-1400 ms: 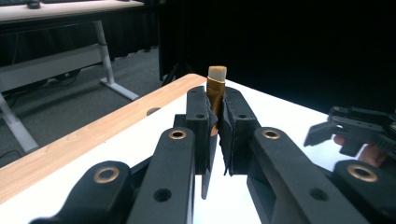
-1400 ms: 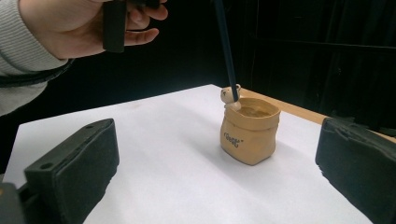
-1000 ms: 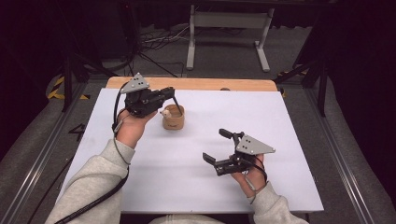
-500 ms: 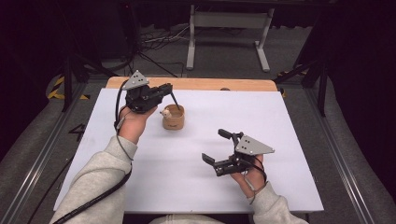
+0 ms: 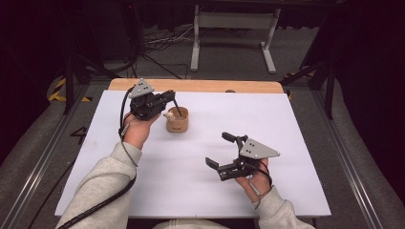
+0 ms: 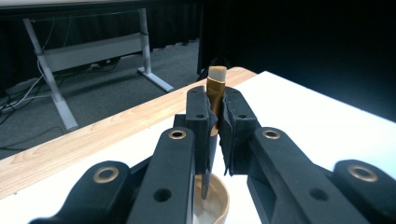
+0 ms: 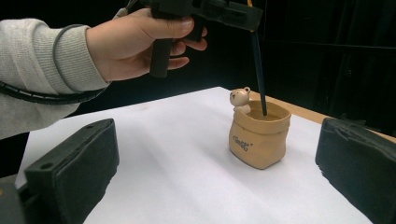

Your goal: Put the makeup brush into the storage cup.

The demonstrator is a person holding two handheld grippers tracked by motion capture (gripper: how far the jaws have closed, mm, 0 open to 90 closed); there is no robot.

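A small tan sack-shaped pot (image 5: 177, 119) with a little bear figure (image 7: 240, 99) on its rim stands on the white table (image 5: 200, 191), toward the far left part of the sheet and just beside the left hand (image 5: 138, 129). A slim brush (image 6: 212, 135), dark in the handle with a gold ferrule and pale bristles at the upper end, stands nearly upright with its lower tip inside the pot's mouth; whether the tip reaches the bottom cannot be told. The inside of the pot looks pale and otherwise bare. Beyond the sheet runs the table's wooden edge (image 5: 200, 86), and past it a grey metal frame (image 5: 234, 28) stands on the floor among loose cables (image 5: 157, 43). Nothing lies between the pot and the two grippers. The left gripper (image 5: 169, 97) hangs over the pot with its jaws clamped on the brush's handle. The right gripper (image 5: 224, 150) rests low, well apart from the pot toward the near right, jaws spread wide with nothing between them, facing the pot.
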